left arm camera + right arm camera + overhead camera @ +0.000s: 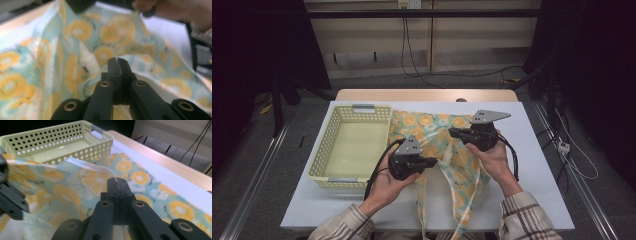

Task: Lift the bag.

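A light green cloth printed with orange citrus slices [460,172] lies on the white table, its lower end hanging over the front edge. My left gripper [432,161] is shut on a raised fold of the cloth [75,30]; in the left gripper view its jaws [117,61] stand pressed together with fabric between them. My right gripper [452,132] is shut on the cloth's pale hem [87,167], and its jaws [117,181] meet at the tip. The two grippers hold the cloth lifted between them, close together near the table's middle.
A pale yellow perforated basket [324,145] stands empty at the left of the table, touching the cloth's edge [62,135]. The white tabletop [532,150] stretches to the right, with a wooden strip along its far edge. Cables run over the floor behind.
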{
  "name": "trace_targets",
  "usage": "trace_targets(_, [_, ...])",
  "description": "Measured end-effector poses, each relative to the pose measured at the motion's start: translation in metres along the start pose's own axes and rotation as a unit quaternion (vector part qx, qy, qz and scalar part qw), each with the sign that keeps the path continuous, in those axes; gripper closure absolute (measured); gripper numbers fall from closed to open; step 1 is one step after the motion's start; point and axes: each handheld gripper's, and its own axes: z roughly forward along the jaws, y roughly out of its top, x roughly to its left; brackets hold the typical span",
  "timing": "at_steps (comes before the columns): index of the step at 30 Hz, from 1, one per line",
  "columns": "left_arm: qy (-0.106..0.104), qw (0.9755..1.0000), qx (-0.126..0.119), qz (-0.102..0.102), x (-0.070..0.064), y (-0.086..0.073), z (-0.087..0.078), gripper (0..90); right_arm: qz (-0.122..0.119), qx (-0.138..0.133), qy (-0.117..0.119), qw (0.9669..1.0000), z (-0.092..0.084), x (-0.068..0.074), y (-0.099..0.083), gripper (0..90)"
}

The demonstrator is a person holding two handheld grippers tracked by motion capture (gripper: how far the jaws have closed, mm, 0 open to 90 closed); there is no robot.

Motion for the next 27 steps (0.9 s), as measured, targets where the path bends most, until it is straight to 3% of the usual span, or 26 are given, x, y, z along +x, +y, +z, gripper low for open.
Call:
trace_targets(7, [0.006,0.9981,-0.061,-0.004,0.005,0.021,-0.022,90.0,-0.006,-0.026,-0.007,0.9996,-0.005,-0.004,0.024,90.0])
trace_targets(13, [0.012,0.9954,-0.095,-0.009,0.01,0.033,-0.038,90.0,-0.008,-0.047,-0.018,0.9987,-0.01,-0.009,0.046,90.0])
trace_targets(18, [0.018,0.9933,-0.114,-0.006,0.012,0.043,-0.05,90.0,-0.01,-0.06,-0.03,0.9977,-0.011,-0.009,0.058,90.0])
trace_targets(19, [0.038,0.9928,-0.112,0.013,0.011,0.046,-0.053,90.0,-0.011,-0.062,-0.03,0.9976,-0.012,-0.01,0.061,90.0])
trace_targets(20, [0.046,0.9925,-0.111,0.022,0.01,0.049,-0.055,90.0,-0.011,-0.066,-0.032,0.9972,-0.013,-0.011,0.065,90.0])
trace_targets(27, [0.04,0.9903,-0.132,0.02,0.013,0.065,-0.067,90.0,-0.008,-0.094,-0.045,0.9945,-0.022,-0.018,0.09,90.0])
